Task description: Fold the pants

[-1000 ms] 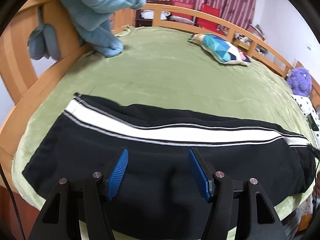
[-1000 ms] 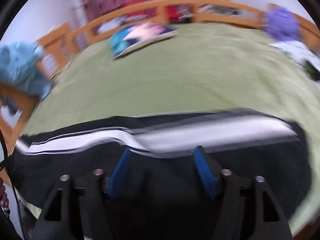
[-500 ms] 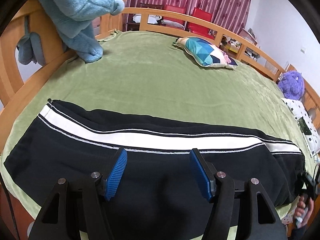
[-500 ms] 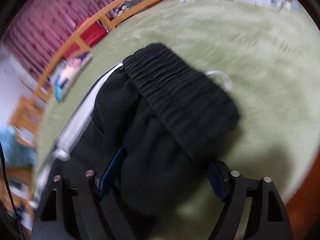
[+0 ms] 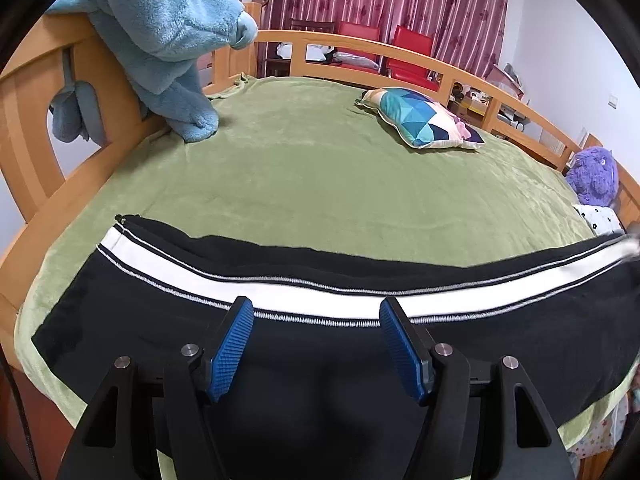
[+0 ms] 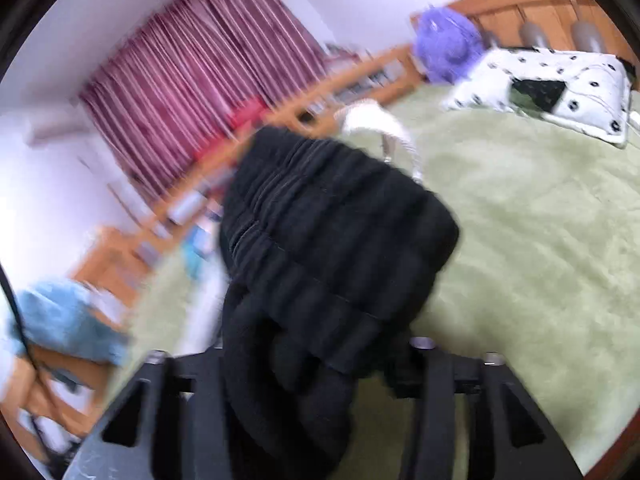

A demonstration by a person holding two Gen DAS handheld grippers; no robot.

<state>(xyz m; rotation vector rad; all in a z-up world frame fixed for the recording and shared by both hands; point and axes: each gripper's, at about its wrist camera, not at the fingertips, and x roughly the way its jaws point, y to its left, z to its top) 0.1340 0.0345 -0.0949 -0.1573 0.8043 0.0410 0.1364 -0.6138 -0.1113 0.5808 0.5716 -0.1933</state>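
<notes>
One pair of pants [image 5: 320, 360]; left hand-held gripper [image 5: 316, 344] spread; right hand-held gripper [image 6: 320, 360] closing on waistband.

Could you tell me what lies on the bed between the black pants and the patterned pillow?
Nothing: in the left wrist view, only bare green blanket stretches from the pants to the pillow.

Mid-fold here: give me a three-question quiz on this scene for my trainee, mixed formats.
1. True or false: the pants have a white side stripe.
2. The elastic waistband is bunched between the jaws of which gripper? A) left gripper B) right gripper
3. Fill in: the patterned pillow lies on a ____ blanket.

Key: 1 true; 2 B, its jaws are closing on it; 3 green.
</notes>
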